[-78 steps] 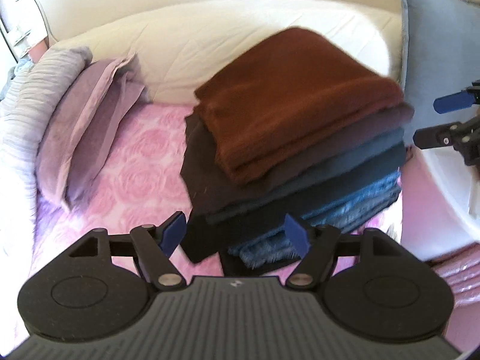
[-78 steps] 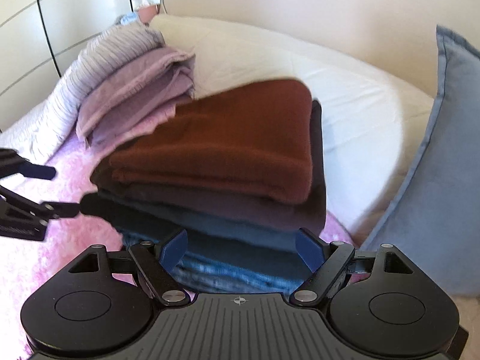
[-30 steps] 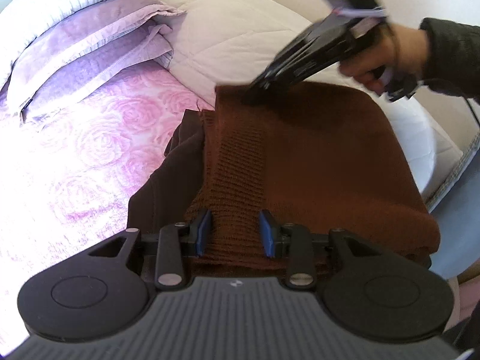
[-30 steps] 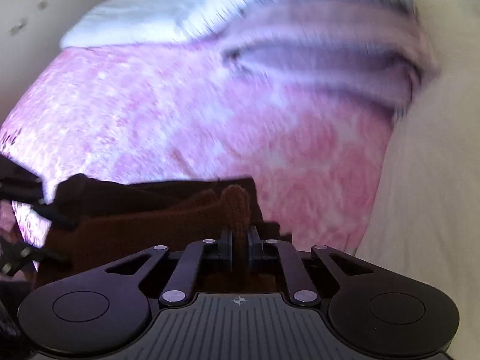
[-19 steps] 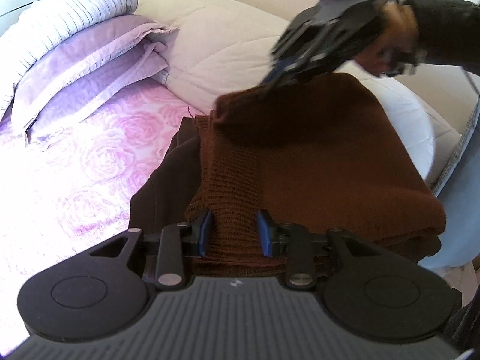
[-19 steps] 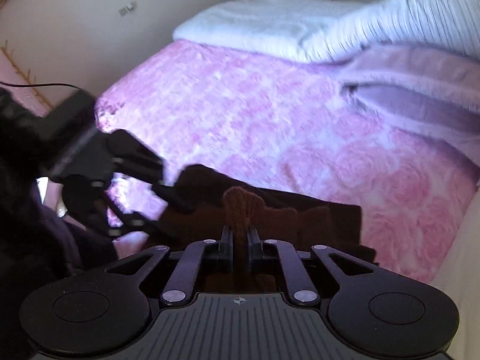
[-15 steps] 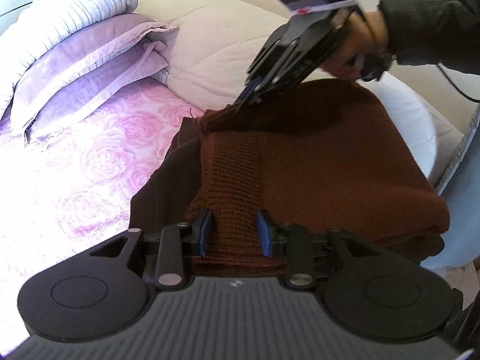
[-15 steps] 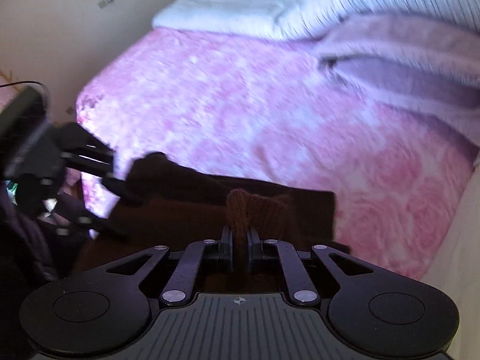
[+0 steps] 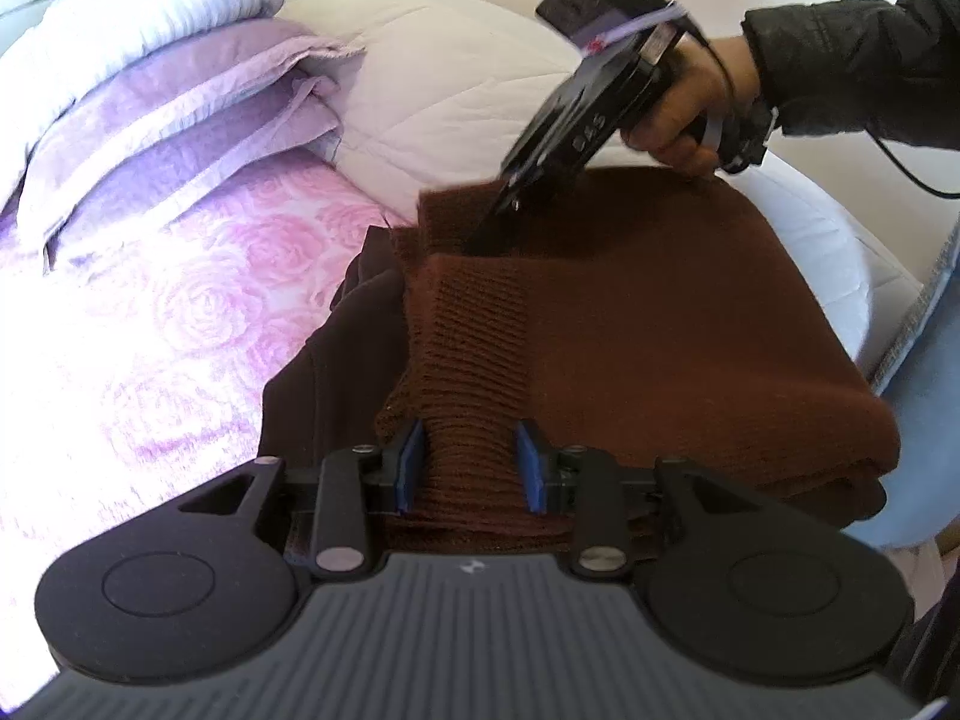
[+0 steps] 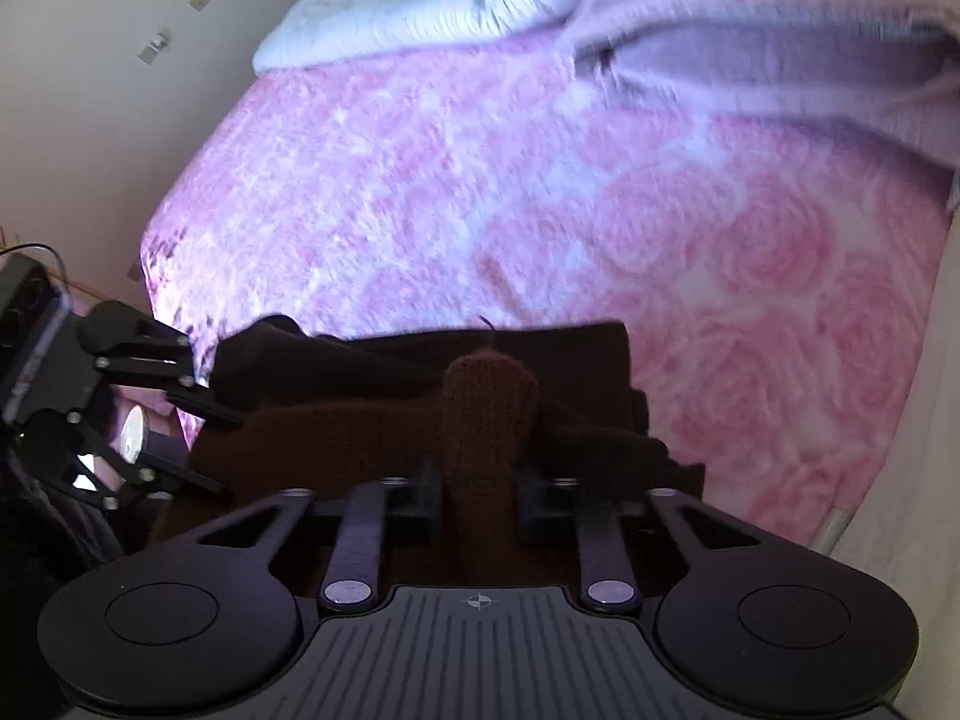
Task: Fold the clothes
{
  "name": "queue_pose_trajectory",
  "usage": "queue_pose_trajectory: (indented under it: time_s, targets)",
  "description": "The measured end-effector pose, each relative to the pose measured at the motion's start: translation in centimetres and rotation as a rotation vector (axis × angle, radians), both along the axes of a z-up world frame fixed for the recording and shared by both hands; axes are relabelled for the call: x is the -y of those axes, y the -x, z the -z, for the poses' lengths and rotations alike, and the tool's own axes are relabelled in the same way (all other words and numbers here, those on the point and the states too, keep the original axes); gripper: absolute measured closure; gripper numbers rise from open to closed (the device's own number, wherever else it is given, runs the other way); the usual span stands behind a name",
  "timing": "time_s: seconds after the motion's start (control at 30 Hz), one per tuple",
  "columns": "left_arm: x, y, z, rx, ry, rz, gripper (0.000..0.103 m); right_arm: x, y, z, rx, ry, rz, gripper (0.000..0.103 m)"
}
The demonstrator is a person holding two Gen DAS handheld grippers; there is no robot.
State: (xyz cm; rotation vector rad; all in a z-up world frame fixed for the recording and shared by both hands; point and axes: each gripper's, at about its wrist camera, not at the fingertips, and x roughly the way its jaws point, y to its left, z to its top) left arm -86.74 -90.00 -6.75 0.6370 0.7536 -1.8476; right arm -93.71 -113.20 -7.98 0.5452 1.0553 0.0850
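Trouble starts at your right gripper (image 10: 478, 495): its jaws have just been opening, and a bunched corner of the brown knit sweater (image 9: 648, 324) stands between them with the pads looking barely clear of it. If you lift now, that corner probably slips out and the far edge sags. Your left gripper (image 9: 470, 468) has its jaws narrowed onto the ribbed hem at the near edge, gripping it, so a one-sided pull could drag the sweater askew or tug the dark garment (image 9: 336, 360) under it off the stack. The sweater lies on top of that stack, on the pink rose bedspread (image 9: 180, 312). Count: two grippers, one brown sweater, at least one dark garment below, two lilac pillows (image 9: 180, 120), one blue cushion (image 9: 924, 468).
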Motion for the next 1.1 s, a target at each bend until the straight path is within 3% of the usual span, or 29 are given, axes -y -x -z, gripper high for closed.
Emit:
queue_pose_trajectory:
  time_s: [0.13,0.27,0.33,0.43,0.5,0.63,0.77,0.9,1.1]
  targets:
    - [0.3,-0.1,0.2,-0.013,0.010,-0.011,0.074,0.4,1.5,-3.2,0.071,0.063,0.070,0.088]
    - [1.3,0.0,0.7,-0.030,-0.042,-0.044,0.073,1.3,1.2,0.0,-0.020,0.141,0.162,0.088]
    - [1.6,0.0,0.4,-0.025,-0.052,-0.039,0.072,1.5,1.0,1.6,-0.079,0.149,0.205,0.083]
    - [1.2,-0.9,-0.7,-0.032,-0.042,-0.057,0.070,0.1,1.8,-0.9,-0.050,0.291,0.299,0.062]
    - [0.4,-1.7,-1.7,-0.036,-0.021,-0.079,0.071,-1.8,2.7,-3.6,-0.028,0.393,0.362,0.060]
    - [-1.1,-4.2,-2.6,-0.022,0.000,-0.102,0.072,-7.7,4.0,-8.4,0.064,0.428,0.435,0.060]
    - [-1.9,-6.1,-2.4,0.015,0.014,-0.053,0.073,-17.4,1.4,-9.7,0.091,0.393,0.366,0.060]
    - [-2.8,-6.8,-2.8,0.042,0.063,0.037,0.073,-24.4,-3.4,-7.0,-0.012,0.440,0.260,0.060]
    - [-3.5,-6.5,-3.2,0.074,0.123,0.169,0.073,-27.0,-8.8,-3.6,-0.173,0.567,0.241,0.060]
